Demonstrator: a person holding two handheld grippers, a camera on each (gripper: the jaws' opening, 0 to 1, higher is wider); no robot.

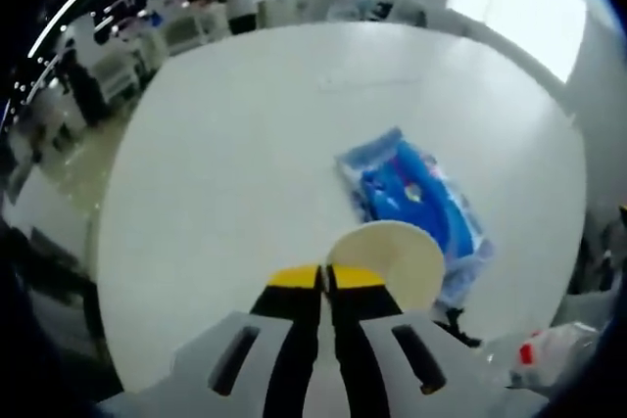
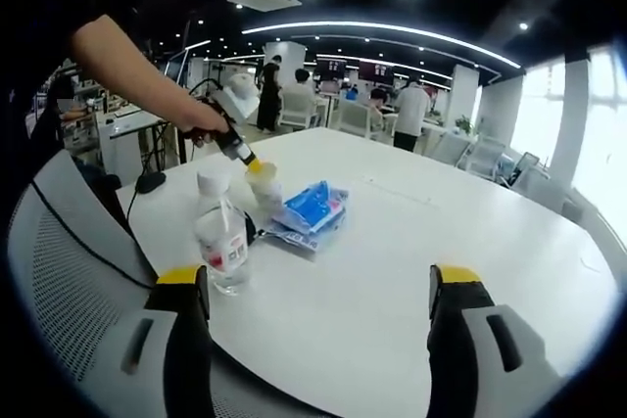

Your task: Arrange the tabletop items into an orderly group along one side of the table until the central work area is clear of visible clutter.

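Room: open office with ceiling lights, desks, chairs and people standing in the background, seen in the right gripper view.
Table (image 2: pixel 470 242): white, rounded; most of its top is bare.
Chair (image 2: pixel 69 271): grey mesh back at the table's near edge, in the right gripper view.
Blue packet (image 1: pixel 416 205): lies flat on the table, partly under the cup's rim in the left gripper view; also at (image 2: pixel 312 210).
Cup (image 1: pixel 390 259): pale paper cup, held above the packet's near end; also at (image 2: pixel 263 183).
Water bottle (image 2: pixel 221 238): clear, white cap, red label, upright near the table edge, just beside the packet.
Left gripper (image 1: pixel 324 279): yellow-tipped jaws pressed together on the cup's rim; a person's hand (image 2: pixel 201 119) carries it.
Right gripper (image 2: pixel 318 286): jaws spread wide, nothing between them, hanging over the table's near edge.
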